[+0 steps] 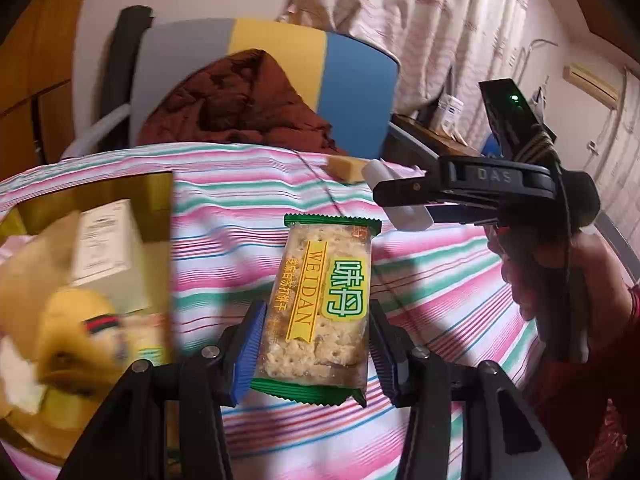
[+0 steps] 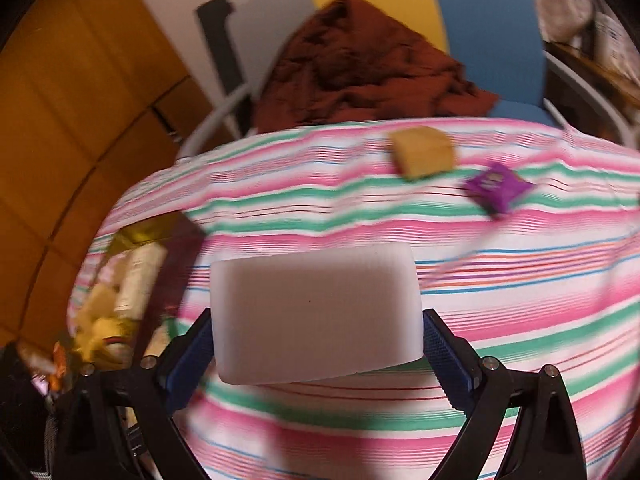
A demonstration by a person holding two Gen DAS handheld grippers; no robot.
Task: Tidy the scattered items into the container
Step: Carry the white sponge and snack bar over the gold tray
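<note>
My left gripper [image 1: 316, 344] is shut on a green-edged cracker packet [image 1: 324, 304] and holds it above the striped cloth. My right gripper [image 2: 318, 340] is shut on a white sponge block [image 2: 316, 312]; it also shows in the left wrist view [image 1: 400, 196], to the right and farther off. The gold container [image 1: 92, 264] sits to the left, with a white box [image 1: 108, 248] and yellow items inside; it shows blurred in the right wrist view [image 2: 136, 280]. A tan block [image 2: 424, 152] and a purple packet [image 2: 498, 188] lie on the cloth at the far side.
The table has a pink, green and white striped cloth [image 2: 520, 300]. A chair with grey, yellow and blue back [image 1: 280, 60] stands behind it, with a dark red garment [image 1: 240, 104] on it. A wooden shelf [image 1: 432, 132] is at far right.
</note>
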